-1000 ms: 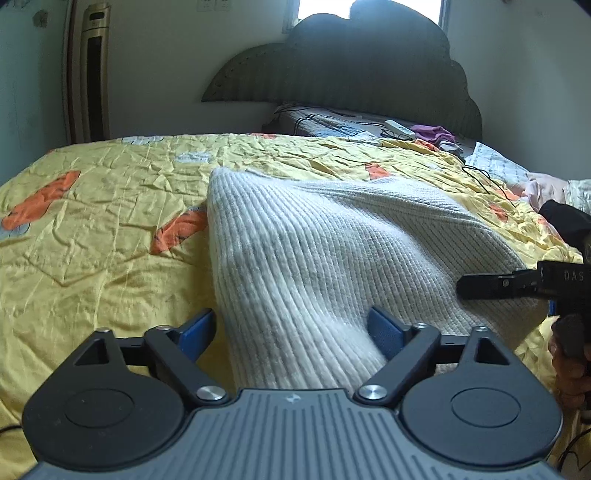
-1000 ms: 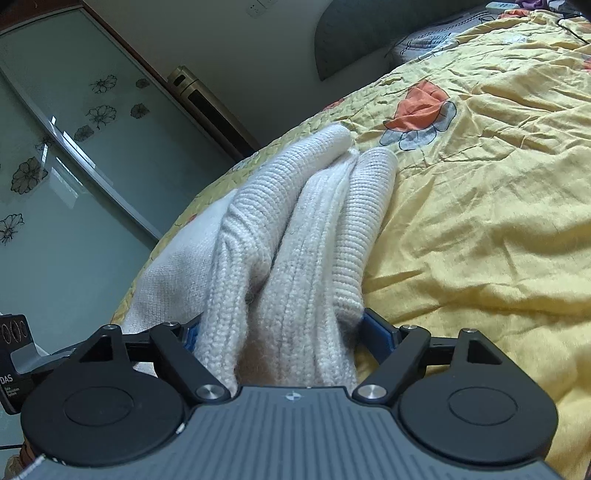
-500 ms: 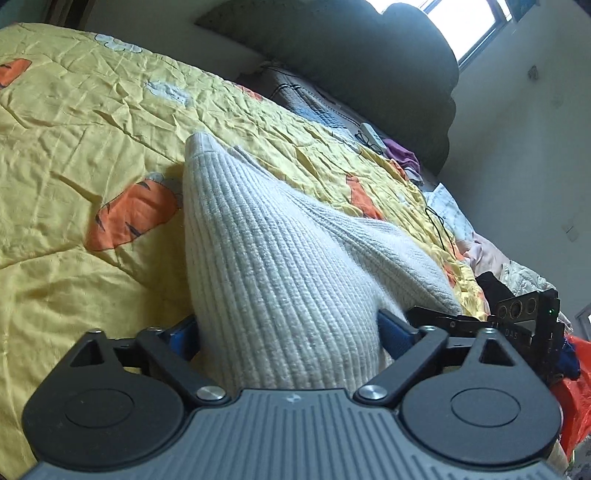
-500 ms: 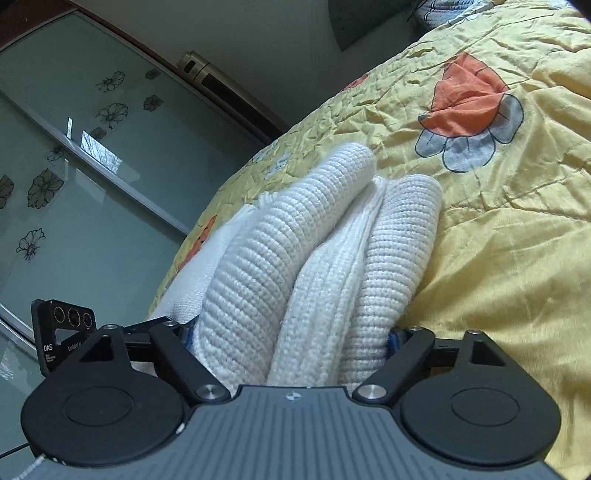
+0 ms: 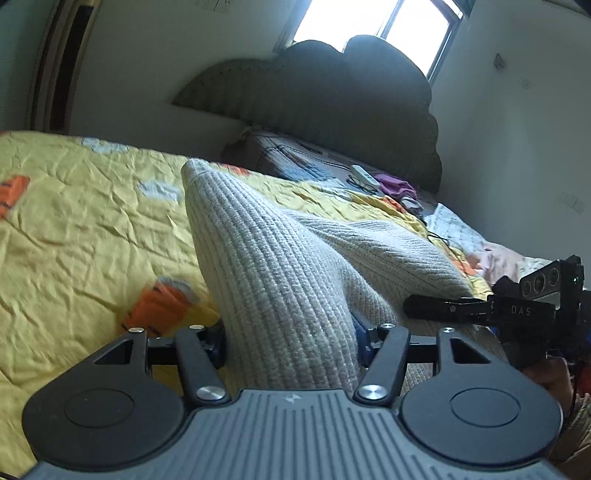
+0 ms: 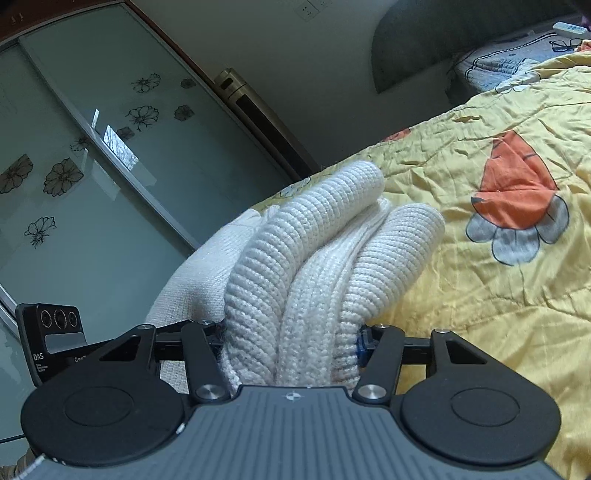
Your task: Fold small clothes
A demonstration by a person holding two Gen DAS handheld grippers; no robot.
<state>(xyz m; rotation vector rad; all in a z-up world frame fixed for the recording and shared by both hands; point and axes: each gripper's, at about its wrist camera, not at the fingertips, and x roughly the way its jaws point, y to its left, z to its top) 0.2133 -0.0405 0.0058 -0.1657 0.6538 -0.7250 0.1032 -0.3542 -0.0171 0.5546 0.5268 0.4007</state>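
Both tongs are closing on the cream ribbed knit sweater, left tongs and right tongs each pinching bunched folds above the yellow flowered quilt; a dark scalloped headboard stands beyond.

- Dark scalloped headboard stands against a pale wall.
- Bright window glows above it.
- Frosted flower-patterned sliding doors line another wall.

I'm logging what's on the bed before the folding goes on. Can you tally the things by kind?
White knit sweater: 1
Yellow bedspread: 1
White remote: 1
Purple cloth: 1
Glasses: 1
Hand-held gripper: 2, left and right, both closing on the sweater
Total: 7
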